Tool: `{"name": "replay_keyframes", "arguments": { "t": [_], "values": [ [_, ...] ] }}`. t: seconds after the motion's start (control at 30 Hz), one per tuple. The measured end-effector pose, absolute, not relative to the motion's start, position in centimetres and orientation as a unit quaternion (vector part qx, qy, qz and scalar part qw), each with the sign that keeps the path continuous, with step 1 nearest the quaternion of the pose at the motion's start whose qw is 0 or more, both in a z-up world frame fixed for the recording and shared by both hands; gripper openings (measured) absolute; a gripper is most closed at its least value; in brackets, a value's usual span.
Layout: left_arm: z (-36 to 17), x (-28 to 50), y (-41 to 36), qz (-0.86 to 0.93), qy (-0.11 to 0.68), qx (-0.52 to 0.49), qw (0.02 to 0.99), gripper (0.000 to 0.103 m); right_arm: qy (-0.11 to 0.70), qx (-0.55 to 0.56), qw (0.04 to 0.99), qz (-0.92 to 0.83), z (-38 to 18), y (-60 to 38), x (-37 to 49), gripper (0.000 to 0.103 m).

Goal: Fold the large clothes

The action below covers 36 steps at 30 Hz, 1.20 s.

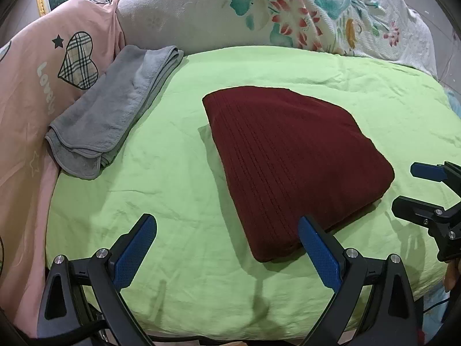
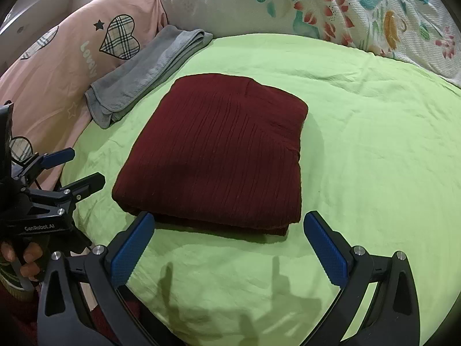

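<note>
A dark red ribbed knit garment (image 1: 291, 158) lies folded into a neat rectangle on the light green sheet (image 1: 173, 187); it also shows in the right wrist view (image 2: 219, 150). My left gripper (image 1: 227, 230) is open and empty, just in front of the garment's near left corner. My right gripper (image 2: 229, 227) is open and empty, at the garment's near edge. The right gripper (image 1: 406, 186) shows at the right edge of the left wrist view, and the left gripper (image 2: 83, 167) shows at the left of the right wrist view.
A folded grey towel (image 1: 112, 115) lies left of the garment by a pink quilt with plaid hearts (image 1: 43, 86). A white floral bedspread (image 1: 288, 14) is heaped behind. A hand (image 2: 26, 259) holds the left gripper's handle.
</note>
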State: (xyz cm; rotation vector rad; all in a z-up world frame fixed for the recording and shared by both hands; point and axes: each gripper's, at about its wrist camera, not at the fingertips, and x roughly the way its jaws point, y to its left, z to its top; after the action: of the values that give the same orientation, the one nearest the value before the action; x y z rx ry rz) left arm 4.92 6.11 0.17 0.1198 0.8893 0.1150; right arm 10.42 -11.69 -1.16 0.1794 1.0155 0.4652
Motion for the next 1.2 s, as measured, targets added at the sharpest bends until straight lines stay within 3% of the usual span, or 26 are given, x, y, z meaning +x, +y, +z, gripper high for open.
{"name": "replay_keyframes", "arguments": {
  "t": [1.2],
  "values": [
    [0.03, 4.52, 5.56, 0.040, 0.436, 0.055, 0.897, 0.099, 0.488, 0.083, 0.840, 0.220, -1.53, -11.66, 10.47, 0.103]
  ]
}}
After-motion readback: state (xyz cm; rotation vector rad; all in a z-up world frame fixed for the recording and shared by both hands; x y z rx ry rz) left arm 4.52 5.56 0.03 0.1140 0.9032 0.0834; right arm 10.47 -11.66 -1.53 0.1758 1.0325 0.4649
